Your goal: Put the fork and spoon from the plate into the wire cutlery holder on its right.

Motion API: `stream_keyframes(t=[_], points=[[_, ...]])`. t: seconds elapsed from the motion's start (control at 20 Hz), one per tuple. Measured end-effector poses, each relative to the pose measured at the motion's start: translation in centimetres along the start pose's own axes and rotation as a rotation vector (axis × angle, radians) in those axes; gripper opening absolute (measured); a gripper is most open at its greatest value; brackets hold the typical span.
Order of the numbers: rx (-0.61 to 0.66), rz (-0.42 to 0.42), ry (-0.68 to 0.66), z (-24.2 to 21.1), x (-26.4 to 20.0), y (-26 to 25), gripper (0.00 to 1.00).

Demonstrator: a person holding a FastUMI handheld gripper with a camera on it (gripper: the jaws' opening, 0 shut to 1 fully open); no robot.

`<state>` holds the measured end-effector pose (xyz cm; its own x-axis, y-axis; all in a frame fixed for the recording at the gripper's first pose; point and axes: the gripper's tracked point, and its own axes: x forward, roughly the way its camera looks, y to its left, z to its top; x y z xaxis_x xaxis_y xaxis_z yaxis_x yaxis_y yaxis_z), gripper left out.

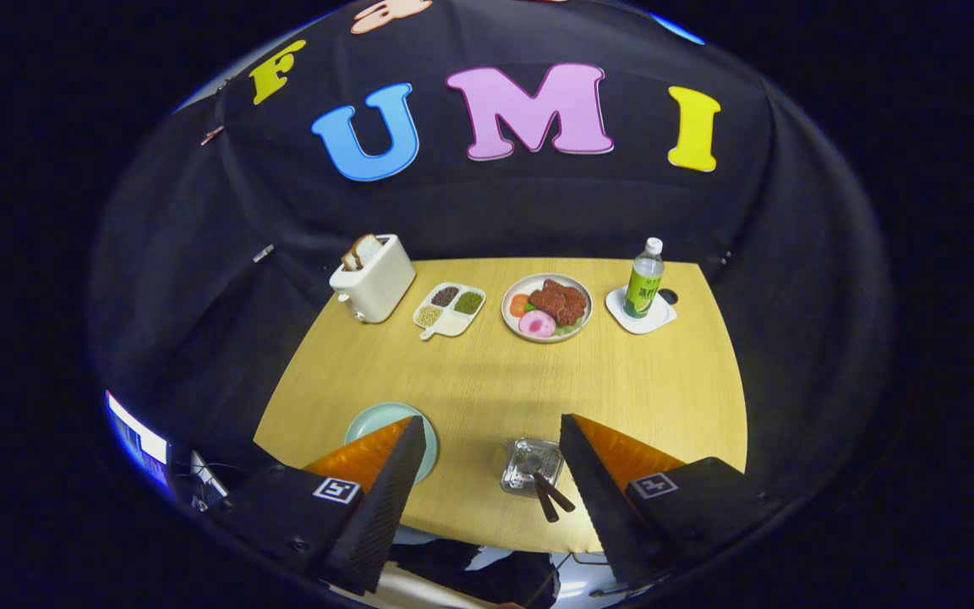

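Observation:
My gripper [487, 436] hangs high above the near edge of the wooden table [504, 381], fingers wide apart and holding nothing. The wire cutlery holder [529, 465] sits between the fingers, close to the right one. Two dark-handled utensils [550, 497] stand in it, handles leaning toward me. A pale green plate [369, 423] lies to the holder's left, half hidden behind my left finger [385, 474]. I see nothing on the part of the plate that shows.
At the table's far side stand a white toaster [373, 277] with bread, a divided dish [450, 309] of beans, a plate of food [547, 306] and a green bottle [644, 283] on a white coaster. The table's middle is bare wood.

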<state>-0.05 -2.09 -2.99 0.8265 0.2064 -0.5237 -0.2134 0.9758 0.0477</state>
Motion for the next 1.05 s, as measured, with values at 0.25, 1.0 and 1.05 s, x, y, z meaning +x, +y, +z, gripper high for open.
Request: stream_keyframes(t=[0.25,1.0,1.05], points=[[0.023,-0.096,-0.288,6.2,-3.8,0.9,0.99],[0.099,-0.220,-0.546,9.0,-6.1,1.7,0.99],[0.099,-0.230,-0.541,9.0,-5.8,1.5,0.99]])
